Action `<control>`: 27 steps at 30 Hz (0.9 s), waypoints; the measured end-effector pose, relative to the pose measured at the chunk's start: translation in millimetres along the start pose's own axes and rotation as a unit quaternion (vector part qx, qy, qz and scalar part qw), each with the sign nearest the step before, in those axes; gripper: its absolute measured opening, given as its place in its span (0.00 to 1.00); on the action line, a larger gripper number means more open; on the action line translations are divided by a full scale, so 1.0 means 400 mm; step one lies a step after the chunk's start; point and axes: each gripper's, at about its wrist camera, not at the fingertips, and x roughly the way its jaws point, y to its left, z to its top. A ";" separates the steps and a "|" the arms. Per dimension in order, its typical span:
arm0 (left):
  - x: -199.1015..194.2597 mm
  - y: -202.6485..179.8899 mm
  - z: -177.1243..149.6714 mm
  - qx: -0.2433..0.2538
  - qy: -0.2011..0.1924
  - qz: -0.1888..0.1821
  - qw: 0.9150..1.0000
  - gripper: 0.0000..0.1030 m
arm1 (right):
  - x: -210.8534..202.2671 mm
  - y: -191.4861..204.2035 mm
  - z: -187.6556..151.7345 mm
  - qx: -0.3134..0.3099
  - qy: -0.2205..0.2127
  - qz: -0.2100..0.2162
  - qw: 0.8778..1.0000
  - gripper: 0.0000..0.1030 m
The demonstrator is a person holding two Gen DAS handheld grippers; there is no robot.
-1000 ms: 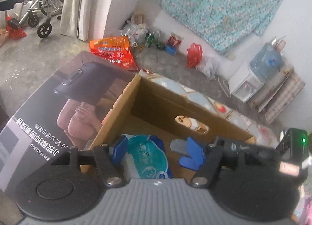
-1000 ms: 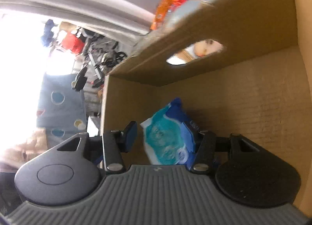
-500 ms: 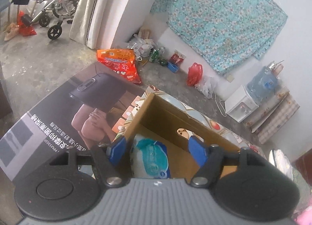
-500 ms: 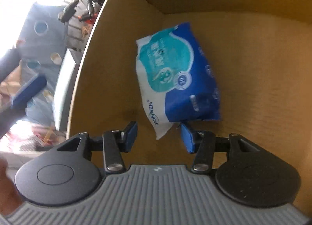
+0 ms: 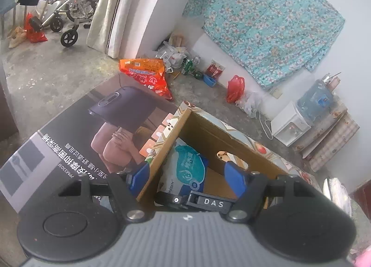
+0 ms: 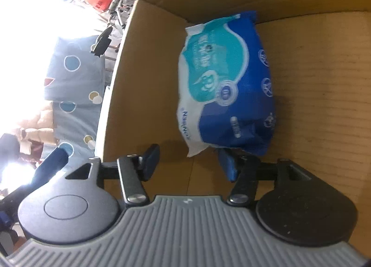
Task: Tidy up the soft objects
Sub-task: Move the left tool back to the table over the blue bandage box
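Lying on floor: big printed carton, cardboard box against it. Inside box, blue-teal tissue pack leans on side wall, near corner. Right tool in box, just short of pack, jaws just widened, released. Left tool above box rim, released, empty.
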 end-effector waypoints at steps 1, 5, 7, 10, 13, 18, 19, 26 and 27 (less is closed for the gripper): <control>-0.005 -0.003 -0.003 0.003 -0.002 0.000 1.000 0.71 | -0.010 0.010 -0.005 -0.009 0.001 0.002 1.000 0.61; -0.046 -0.026 -0.022 0.019 -0.014 -0.009 1.000 0.71 | -0.094 0.065 -0.043 -0.040 -0.012 0.019 0.999 0.67; -0.079 -0.042 -0.038 0.030 -0.025 -0.021 0.999 0.72 | -0.180 0.067 -0.070 -0.052 -0.031 0.033 0.998 0.69; -0.146 -0.074 -0.076 0.044 -0.056 -0.038 0.997 0.73 | -0.336 0.060 -0.139 -0.062 -0.081 0.065 0.993 0.69; -0.211 -0.127 -0.133 0.087 -0.079 -0.060 0.991 0.79 | -0.505 0.022 -0.244 -0.073 -0.143 0.094 0.983 0.69; -0.268 -0.238 -0.256 0.158 -0.050 -0.125 0.978 0.90 | -0.729 -0.088 -0.413 -0.082 -0.194 0.066 0.975 0.72; -0.278 -0.269 -0.289 0.176 -0.046 -0.141 0.973 0.92 | -0.772 -0.111 -0.442 -0.080 -0.201 0.052 0.975 0.73; -0.279 -0.449 -0.510 0.280 -0.015 -0.240 0.929 0.97 | -1.068 -0.268 -0.618 -0.040 -0.304 -0.031 0.951 0.77; -0.270 -0.466 -0.533 0.287 -0.008 -0.251 0.924 0.97 | -1.099 -0.286 -0.643 -0.034 -0.318 -0.039 0.947 0.78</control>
